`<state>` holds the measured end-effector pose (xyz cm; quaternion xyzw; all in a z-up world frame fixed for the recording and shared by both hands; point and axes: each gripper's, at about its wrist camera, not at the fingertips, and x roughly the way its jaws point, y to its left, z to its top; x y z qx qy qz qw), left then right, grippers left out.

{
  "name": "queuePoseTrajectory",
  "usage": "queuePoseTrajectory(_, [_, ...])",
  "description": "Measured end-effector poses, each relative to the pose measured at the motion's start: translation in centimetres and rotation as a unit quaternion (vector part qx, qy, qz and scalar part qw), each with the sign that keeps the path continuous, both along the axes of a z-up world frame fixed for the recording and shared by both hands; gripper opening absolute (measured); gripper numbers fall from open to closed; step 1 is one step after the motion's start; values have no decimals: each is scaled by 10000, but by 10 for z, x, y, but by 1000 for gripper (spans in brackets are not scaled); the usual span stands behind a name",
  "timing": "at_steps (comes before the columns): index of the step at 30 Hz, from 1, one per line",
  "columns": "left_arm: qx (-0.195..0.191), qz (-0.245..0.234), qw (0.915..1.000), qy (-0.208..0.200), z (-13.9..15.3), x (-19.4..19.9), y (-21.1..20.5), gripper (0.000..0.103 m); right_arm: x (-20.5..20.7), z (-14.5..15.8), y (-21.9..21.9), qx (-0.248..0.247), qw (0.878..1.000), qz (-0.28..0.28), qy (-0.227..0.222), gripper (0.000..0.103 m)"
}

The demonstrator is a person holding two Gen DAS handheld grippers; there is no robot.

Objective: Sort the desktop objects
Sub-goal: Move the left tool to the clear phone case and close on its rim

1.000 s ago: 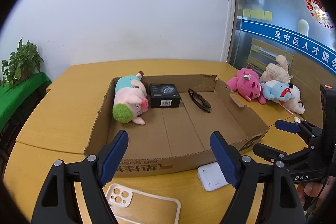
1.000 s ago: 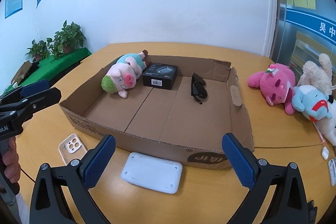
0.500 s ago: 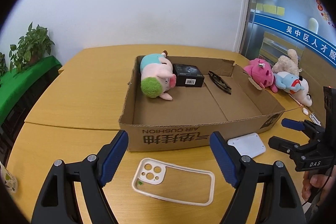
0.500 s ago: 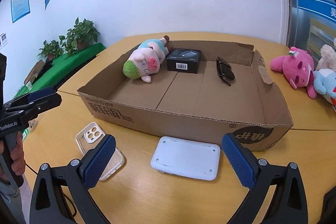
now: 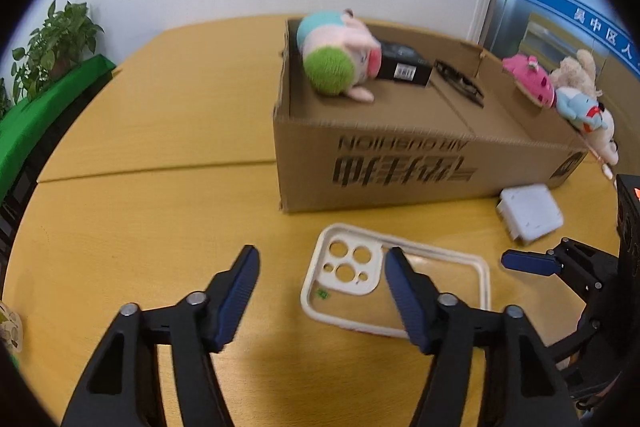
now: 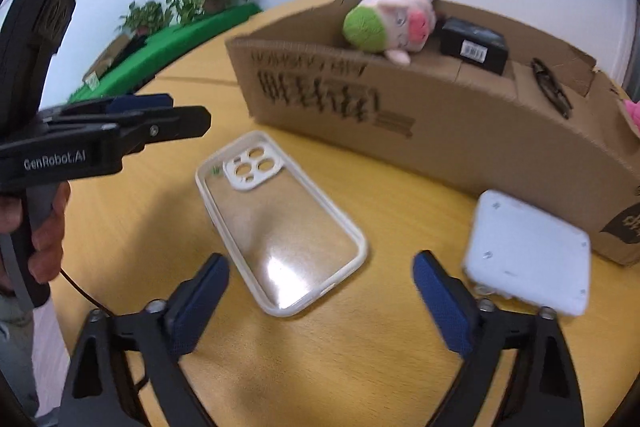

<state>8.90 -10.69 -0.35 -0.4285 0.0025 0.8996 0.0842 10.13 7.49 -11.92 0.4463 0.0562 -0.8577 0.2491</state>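
Left wrist view: the left gripper [image 5: 320, 273] is pointing down at the bench [image 5: 160, 131], its jaws closing with nothing between them yet; the phone case [image 5: 396, 287] is lying flat just beyond, its camera end beside the right-hand jaw. The white box [image 5: 528, 213] is lying against the cardboard box [image 5: 400, 167], which is holding a plush pig [image 5: 336, 61], a black box [image 5: 404, 67] and sunglasses [image 5: 460, 83].

Right wrist view: the right gripper [image 6: 320, 285] is hanging over the bench, jaws closing, not yet touching anything. The phone case's near end is lying between the jaws, nearer the left one; the white box is lying just outside the right-hand jaw.
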Motion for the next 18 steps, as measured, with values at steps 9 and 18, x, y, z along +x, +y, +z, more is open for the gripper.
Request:
queuePoseTrajectory(9, [-47, -133, 9982, -582, -31, -8, 5, 30, 3, -10, 16, -100, 9999, -54, -21, 75])
queuePoseTrajectory(18, [399, -458, 9937, -946, -33, -1, 15, 7, -5, -7, 55, -239, 9984, -476, -167, 48])
